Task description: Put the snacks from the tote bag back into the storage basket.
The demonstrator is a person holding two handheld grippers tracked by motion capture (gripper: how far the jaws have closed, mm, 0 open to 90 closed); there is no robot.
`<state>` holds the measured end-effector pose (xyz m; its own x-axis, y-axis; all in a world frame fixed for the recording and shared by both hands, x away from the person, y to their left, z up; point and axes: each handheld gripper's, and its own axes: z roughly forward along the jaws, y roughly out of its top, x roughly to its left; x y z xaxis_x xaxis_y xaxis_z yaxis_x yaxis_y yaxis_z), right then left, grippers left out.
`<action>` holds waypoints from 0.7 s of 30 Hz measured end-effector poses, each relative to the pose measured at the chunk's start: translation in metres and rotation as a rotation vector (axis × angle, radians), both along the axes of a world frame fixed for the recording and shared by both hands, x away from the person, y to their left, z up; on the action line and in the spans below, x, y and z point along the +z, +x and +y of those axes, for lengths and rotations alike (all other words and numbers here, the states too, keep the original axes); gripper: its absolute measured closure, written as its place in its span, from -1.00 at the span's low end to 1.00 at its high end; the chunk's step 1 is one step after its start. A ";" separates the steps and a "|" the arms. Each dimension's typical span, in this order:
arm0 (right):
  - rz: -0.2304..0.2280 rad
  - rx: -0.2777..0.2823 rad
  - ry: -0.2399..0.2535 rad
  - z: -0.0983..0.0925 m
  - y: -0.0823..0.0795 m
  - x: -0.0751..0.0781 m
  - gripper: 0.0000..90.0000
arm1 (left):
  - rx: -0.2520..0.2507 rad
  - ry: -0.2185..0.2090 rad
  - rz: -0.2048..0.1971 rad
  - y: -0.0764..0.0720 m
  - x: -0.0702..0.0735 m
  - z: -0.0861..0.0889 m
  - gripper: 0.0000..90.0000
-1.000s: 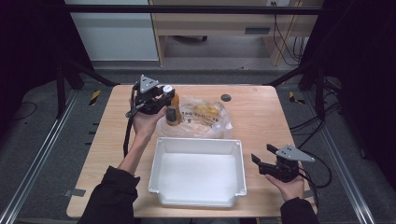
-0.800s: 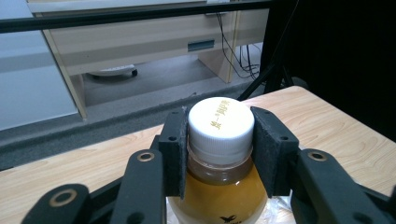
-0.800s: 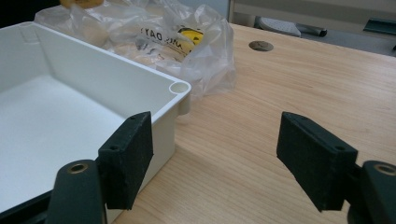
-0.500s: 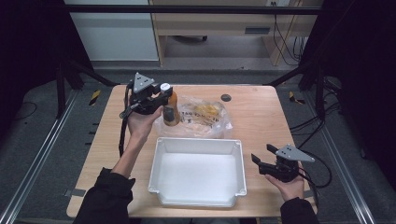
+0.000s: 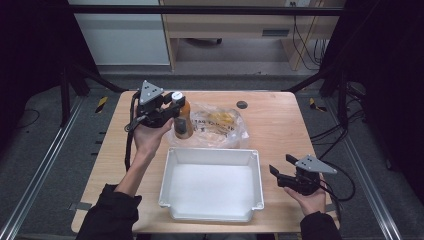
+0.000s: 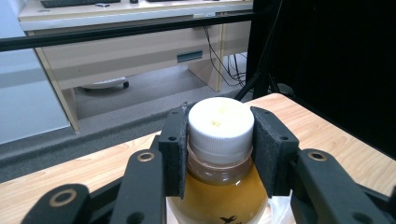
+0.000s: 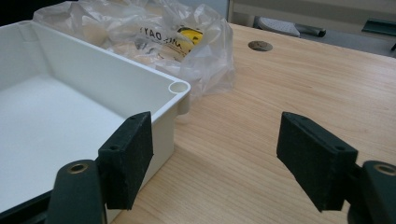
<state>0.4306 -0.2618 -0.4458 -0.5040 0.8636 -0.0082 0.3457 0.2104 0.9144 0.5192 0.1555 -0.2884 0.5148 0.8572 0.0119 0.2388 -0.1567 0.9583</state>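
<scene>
My left gripper (image 5: 176, 107) is shut on the white cap of an amber bottle (image 5: 182, 121), which hangs upright above the table just left of a clear plastic bag (image 5: 220, 125). In the left gripper view both black pads (image 6: 173, 149) press the sides of the bottle's cap (image 6: 220, 125), with the amber liquid (image 6: 219, 198) below. My right gripper (image 5: 281, 171) rests low near the table's front right, open, with nothing between its fingers (image 7: 126, 156). A white bin (image 5: 210, 182) lies between the two hands, its corner (image 7: 179, 88) just left of the right gripper.
The wooden table (image 5: 280, 125) has a round cable hole (image 5: 242, 104) near its far edge. The plastic bag (image 7: 177, 37) with yellow contents lies behind the bin. A desk and cables stand beyond the table; dark curtains flank both sides.
My left hand has lifted the bottle up and a little to the right, toward the bag. The right gripper has stayed in place.
</scene>
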 end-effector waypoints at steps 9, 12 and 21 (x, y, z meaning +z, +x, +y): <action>-0.001 0.000 -0.001 0.000 0.000 0.000 -0.40 | -0.029 -0.007 -0.009 -0.015 0.001 0.000 0.31; 0.000 -0.001 0.001 0.000 -0.001 0.000 -0.40 | -0.043 -0.015 -0.008 -0.020 -0.001 0.000 0.31; -0.003 -0.002 -0.002 0.000 -0.001 0.000 -0.40 | -0.076 -0.015 -0.004 -0.033 -0.009 0.000 0.31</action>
